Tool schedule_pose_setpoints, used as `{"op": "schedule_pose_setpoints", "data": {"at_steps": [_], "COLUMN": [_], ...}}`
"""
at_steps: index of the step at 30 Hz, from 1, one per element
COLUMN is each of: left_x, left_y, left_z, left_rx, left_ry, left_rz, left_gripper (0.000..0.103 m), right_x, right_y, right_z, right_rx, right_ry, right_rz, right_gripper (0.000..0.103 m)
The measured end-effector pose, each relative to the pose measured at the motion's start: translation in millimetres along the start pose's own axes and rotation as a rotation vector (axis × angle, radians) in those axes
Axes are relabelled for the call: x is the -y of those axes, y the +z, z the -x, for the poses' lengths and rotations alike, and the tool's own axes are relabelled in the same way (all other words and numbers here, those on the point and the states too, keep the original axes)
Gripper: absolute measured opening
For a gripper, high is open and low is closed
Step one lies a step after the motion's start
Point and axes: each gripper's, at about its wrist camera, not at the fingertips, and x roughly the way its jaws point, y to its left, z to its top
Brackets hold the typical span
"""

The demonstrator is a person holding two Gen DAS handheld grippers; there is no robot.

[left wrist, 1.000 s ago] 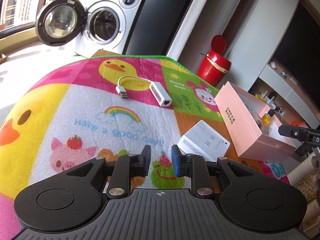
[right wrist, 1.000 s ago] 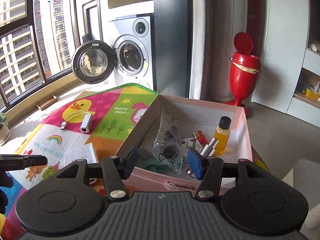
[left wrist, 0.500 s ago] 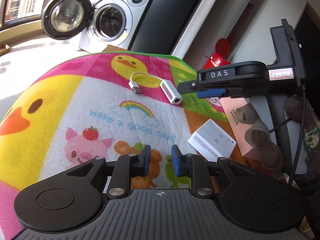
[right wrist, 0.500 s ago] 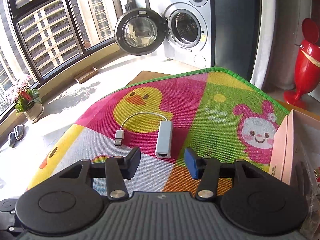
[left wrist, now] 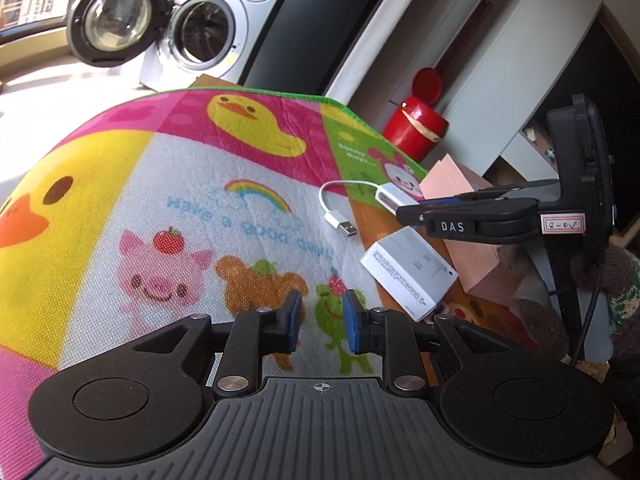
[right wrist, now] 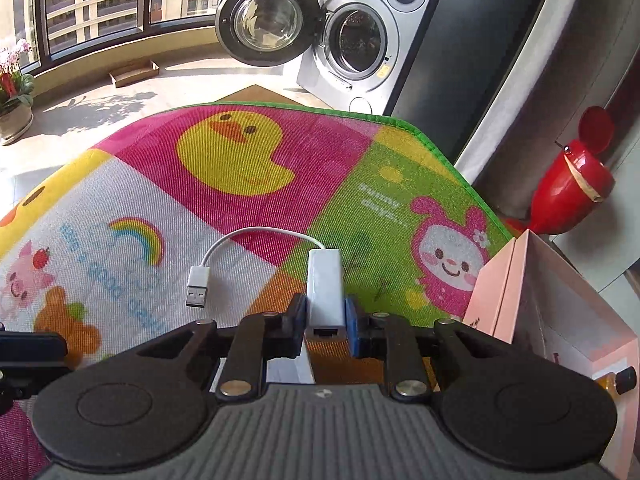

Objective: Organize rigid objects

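A white USB network adapter (right wrist: 325, 285) with a short cable and USB plug (right wrist: 197, 285) lies on the colourful play mat (right wrist: 240, 168). My right gripper (right wrist: 325, 323) is shut on the adapter's body, its pads pressed on both sides. In the left wrist view the adapter (left wrist: 391, 197) sits at the tip of the right gripper (left wrist: 404, 212). My left gripper (left wrist: 322, 322) is empty, with a narrow gap between its pads, low over the mat. A pink open box (right wrist: 516, 280) with small items stands at the right.
A white flat carton (left wrist: 408, 272) lies on the mat beside the pink box (left wrist: 460, 184). A red bin (right wrist: 572, 176) and a washing machine (right wrist: 360, 36) with an open door stand beyond the mat's far edge. A yellow bottle (right wrist: 616, 380) lies in the box.
My right gripper has swung from over the pink box to the adapter and closed on it. The left gripper shifted slightly; its gap is unchanged.
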Motion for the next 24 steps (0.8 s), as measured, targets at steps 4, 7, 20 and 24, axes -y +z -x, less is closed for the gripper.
{"op": "schedule_pose_setpoints", "data": {"at_steps": [4, 7, 20, 24], "left_x": [10, 16, 82, 124], "left_y": [-3, -2, -24, -48], "left_z": [0, 5, 41, 37], "left_rx": [-0.016, -0.014, -0.144, -0.145], "left_ry": [-0.008, -0.006, -0.041, -0.120], "left_rz": [-0.026, -0.045, -0.263, -0.437], "left_gripper": [0.025, 0.025, 0.025, 0.025], "right_x": [-5, -3, 28, 44], "right_y": [-37, -55, -150, -183], "right_z": [32, 54, 94, 98], "right_rx": [0.012, 0.009, 0.086, 0.090], "right_ry": [0.001, 0.146, 0.003, -0.007], "right_rz": [0.013, -0.066, -0.234, -0.334], "right_gripper": [0.020, 0.020, 0.023, 0.064]}}
